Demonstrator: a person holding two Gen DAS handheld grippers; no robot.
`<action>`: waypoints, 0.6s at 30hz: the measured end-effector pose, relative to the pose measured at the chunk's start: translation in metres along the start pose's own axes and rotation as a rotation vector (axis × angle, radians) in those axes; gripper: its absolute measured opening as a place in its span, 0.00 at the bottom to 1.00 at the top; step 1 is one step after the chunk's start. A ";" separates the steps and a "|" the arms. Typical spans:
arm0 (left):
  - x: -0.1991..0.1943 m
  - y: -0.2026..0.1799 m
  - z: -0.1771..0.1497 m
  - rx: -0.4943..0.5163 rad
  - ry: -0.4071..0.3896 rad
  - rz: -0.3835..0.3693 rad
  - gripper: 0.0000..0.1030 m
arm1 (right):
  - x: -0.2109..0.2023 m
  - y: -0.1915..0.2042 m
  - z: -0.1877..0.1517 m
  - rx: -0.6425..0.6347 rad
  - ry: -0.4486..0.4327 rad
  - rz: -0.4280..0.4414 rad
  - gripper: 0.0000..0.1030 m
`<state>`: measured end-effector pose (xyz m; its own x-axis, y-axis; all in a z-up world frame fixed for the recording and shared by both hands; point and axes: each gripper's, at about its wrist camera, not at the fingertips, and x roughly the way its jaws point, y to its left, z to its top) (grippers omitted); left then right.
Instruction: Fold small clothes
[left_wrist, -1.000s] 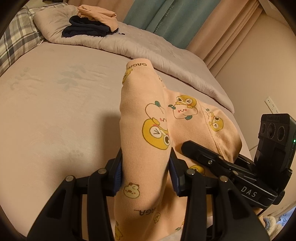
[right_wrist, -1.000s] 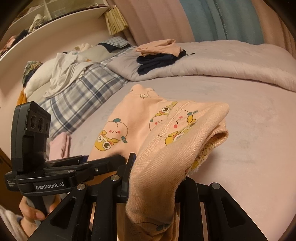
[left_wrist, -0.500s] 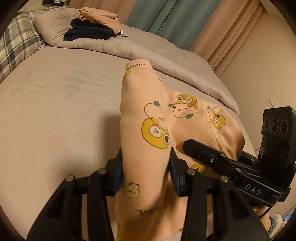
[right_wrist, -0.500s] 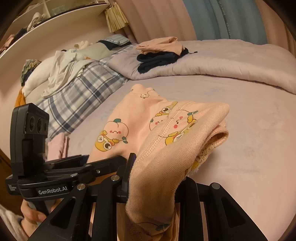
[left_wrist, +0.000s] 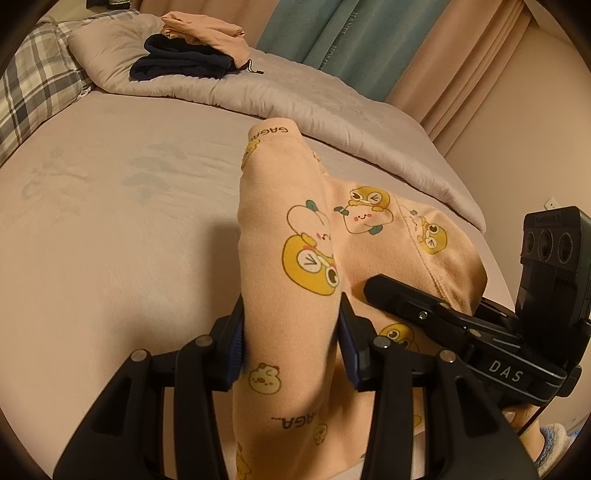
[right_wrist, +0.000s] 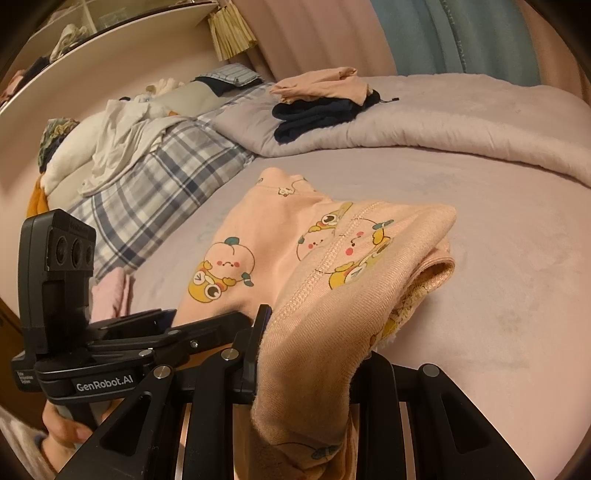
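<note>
Small peach-coloured trousers (left_wrist: 288, 236) with yellow cartoon prints hang between my two grippers above the bed; they also show in the right wrist view (right_wrist: 332, 258). My left gripper (left_wrist: 291, 332) is shut on a leg part of the trousers. My right gripper (right_wrist: 310, 350) is shut on the waist part, with cloth draped over its fingers. The right gripper shows in the left wrist view (left_wrist: 443, 317), and the left gripper in the right wrist view (right_wrist: 147, 332). The far leg end rests on the pale pink sheet (left_wrist: 110, 221).
A grey quilt (left_wrist: 295, 96) lies along the bed's far side, with a pile of folded dark and peach clothes (left_wrist: 192, 51) on it. A plaid blanket (right_wrist: 159, 184) and loose white clothes (right_wrist: 110, 140) lie at the left. Curtains (left_wrist: 351, 37) hang behind.
Both grippers have moved forward a little over the bed, still holding the trousers. The grip on the cloth is the same.
</note>
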<state>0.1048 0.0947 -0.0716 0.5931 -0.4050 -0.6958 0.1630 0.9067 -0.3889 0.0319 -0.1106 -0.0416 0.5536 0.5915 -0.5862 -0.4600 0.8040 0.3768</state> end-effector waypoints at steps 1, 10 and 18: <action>0.000 0.000 0.000 -0.001 -0.001 0.000 0.42 | 0.003 0.000 0.001 0.002 0.002 0.001 0.27; 0.020 0.013 0.008 -0.015 0.019 0.000 0.42 | 0.018 -0.007 0.006 0.010 0.028 0.001 0.27; 0.035 0.019 0.016 -0.011 0.035 -0.008 0.42 | 0.025 -0.015 0.010 0.031 0.037 -0.002 0.27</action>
<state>0.1413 0.0997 -0.0938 0.5640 -0.4162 -0.7132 0.1584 0.9022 -0.4012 0.0595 -0.1077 -0.0545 0.5279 0.5876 -0.6132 -0.4365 0.8071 0.3976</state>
